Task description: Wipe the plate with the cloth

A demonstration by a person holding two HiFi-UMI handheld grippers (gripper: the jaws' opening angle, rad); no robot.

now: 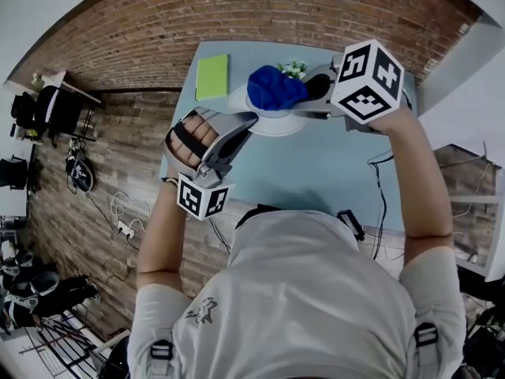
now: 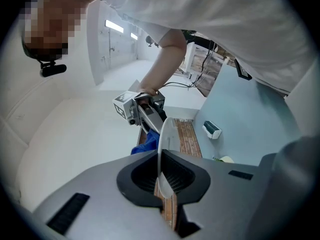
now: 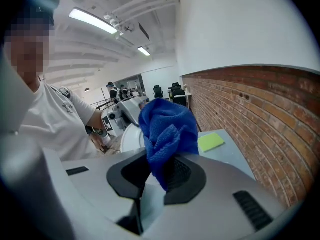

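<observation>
Works above the far end of the light-blue table [image 1: 316, 180]. Clamps the white plate [image 1: 272, 126] on edge by its left rim in the left gripper [image 2: 162, 181]; judges it stiff, glazed, slippery and breakable, best bitten deep. Pinches the bunched blue cloth [image 3: 167, 129], soft and light, in the right gripper [image 3: 157, 176], right by the plate.

A red brick wall [image 1: 276, 10] runs behind a pale blue table [image 1: 316, 176], the floor [image 1: 134, 144] is wood planks (cables [image 1: 120, 212] trail across it), dark chairs [image 3: 175, 90] stand far off, and strip lights [image 3: 95, 21] glow on a white ceiling [image 3: 150, 34].
</observation>
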